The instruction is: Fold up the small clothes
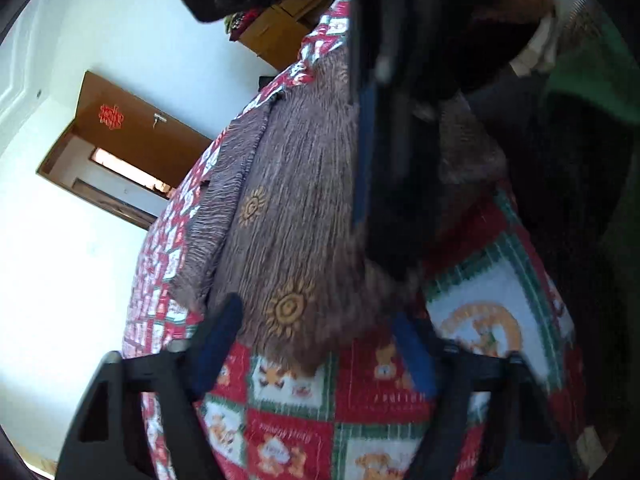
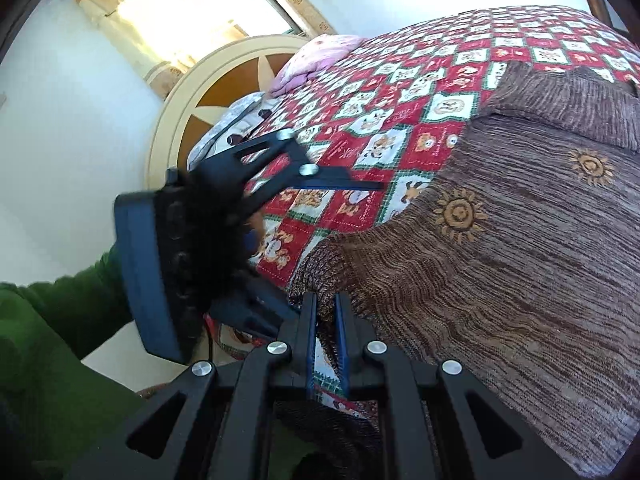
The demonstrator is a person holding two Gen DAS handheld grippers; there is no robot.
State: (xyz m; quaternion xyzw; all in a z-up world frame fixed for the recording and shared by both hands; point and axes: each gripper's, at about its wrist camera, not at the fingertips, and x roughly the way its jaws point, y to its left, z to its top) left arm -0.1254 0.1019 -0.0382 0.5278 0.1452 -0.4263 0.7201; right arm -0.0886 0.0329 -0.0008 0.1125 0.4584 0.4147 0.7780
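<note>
A brown ribbed garment with orange sun motifs lies spread on the red patchwork bedspread. It also shows in the left wrist view. My left gripper is open, its fingers standing on either side of the garment's near corner. My right gripper is shut on the garment's edge, with cloth between its blue pads. The right gripper also shows in the left wrist view, lying over the garment. The left gripper shows in the right wrist view, to the left above the bedspread.
A pink pillow and a rounded headboard are at the bed's far end. A brown door is in the white wall. A wooden cabinet stands beyond the bed. The person's green sleeve is at the left.
</note>
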